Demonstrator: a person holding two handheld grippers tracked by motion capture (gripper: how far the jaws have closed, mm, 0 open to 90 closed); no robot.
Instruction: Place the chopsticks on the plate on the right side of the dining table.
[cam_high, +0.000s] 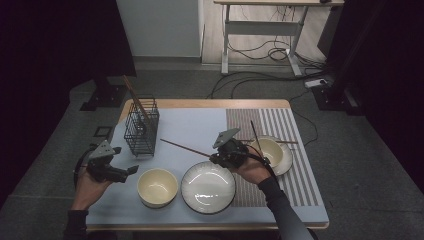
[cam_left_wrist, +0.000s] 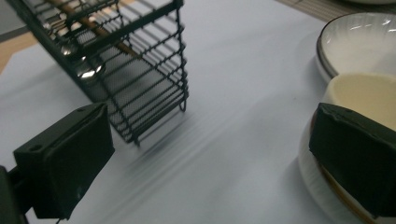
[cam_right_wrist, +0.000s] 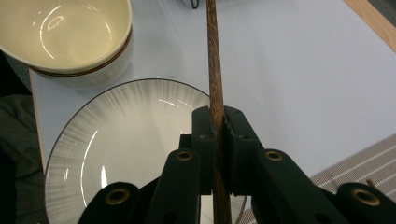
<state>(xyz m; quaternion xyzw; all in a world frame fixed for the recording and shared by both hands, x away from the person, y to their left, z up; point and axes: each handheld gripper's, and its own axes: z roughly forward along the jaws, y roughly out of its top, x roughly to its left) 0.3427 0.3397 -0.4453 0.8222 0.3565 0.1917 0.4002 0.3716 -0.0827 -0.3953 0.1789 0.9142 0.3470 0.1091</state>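
Note:
My right gripper is shut on a brown wooden chopstick. The stick runs from its jaws out to the left, over the far rim of the white ribbed plate. My left gripper stands wide open with nothing between its pads, just left of the cream bowl and in front of the black wire basket. A chopstick leans in that basket, beside shiny metal utensil ends.
At the right, on the striped mat, a second cream bowl sits on a saucer with a chopstick standing in it. Another chopstick lies behind it. A pale blue mat covers the table's left and middle.

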